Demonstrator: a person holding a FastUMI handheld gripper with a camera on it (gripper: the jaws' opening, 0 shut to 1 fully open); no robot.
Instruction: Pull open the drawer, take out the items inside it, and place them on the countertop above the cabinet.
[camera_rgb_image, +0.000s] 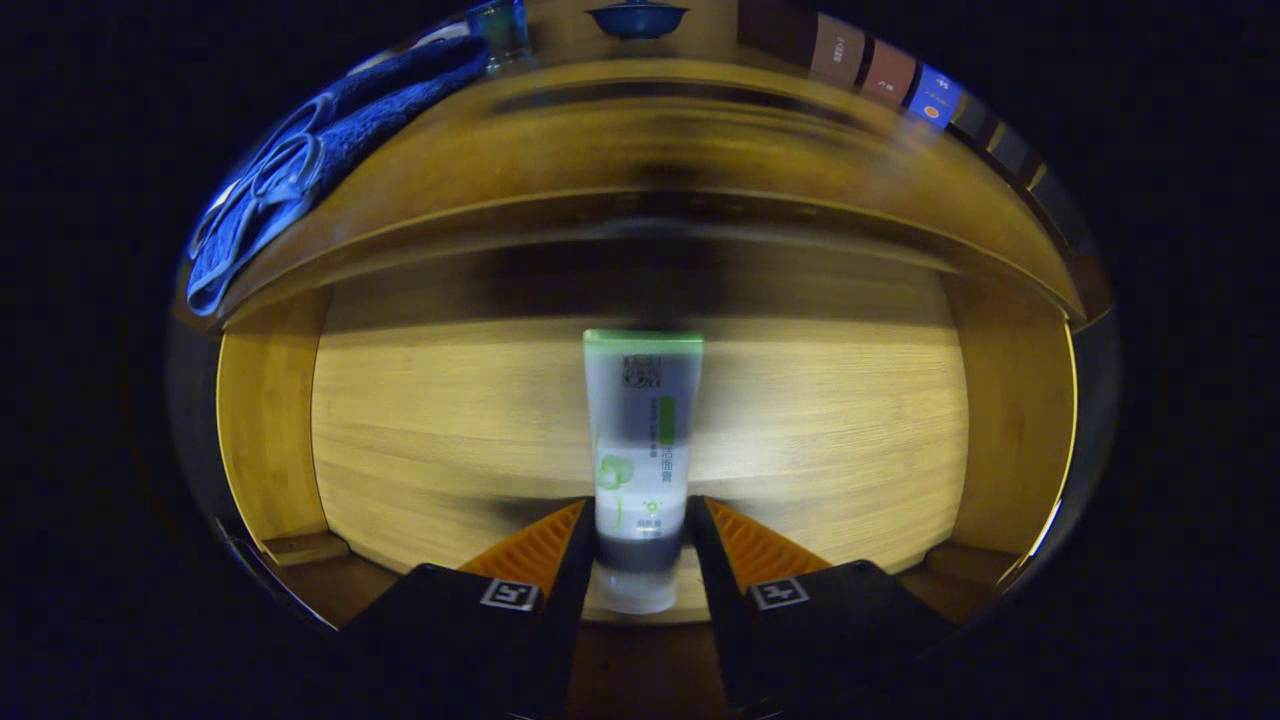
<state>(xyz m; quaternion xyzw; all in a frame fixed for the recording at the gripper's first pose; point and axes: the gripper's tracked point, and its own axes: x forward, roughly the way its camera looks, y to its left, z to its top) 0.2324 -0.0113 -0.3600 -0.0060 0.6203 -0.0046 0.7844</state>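
You're getting warm, dim light: the drawer (500, 430) floor is glowing brightest mid-frame, its back wall falling into shadow. Motion blur is smearing the countertop (640, 130) along the top and softening the tube (640, 440). Fisheye is bowing edges; the gripper (640, 540), fingers flanking the tube, is sitting dark at the bottom.

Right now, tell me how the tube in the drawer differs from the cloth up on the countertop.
The tube is pale with a green end, while the cloth is blue. The tube is smooth and holds its flat shape; the cloth lies soft and rumpled. The tube sits inside the open drawer, its cap end between the gripper's fingers, while the cloth rests on the countertop above with scissors on it.
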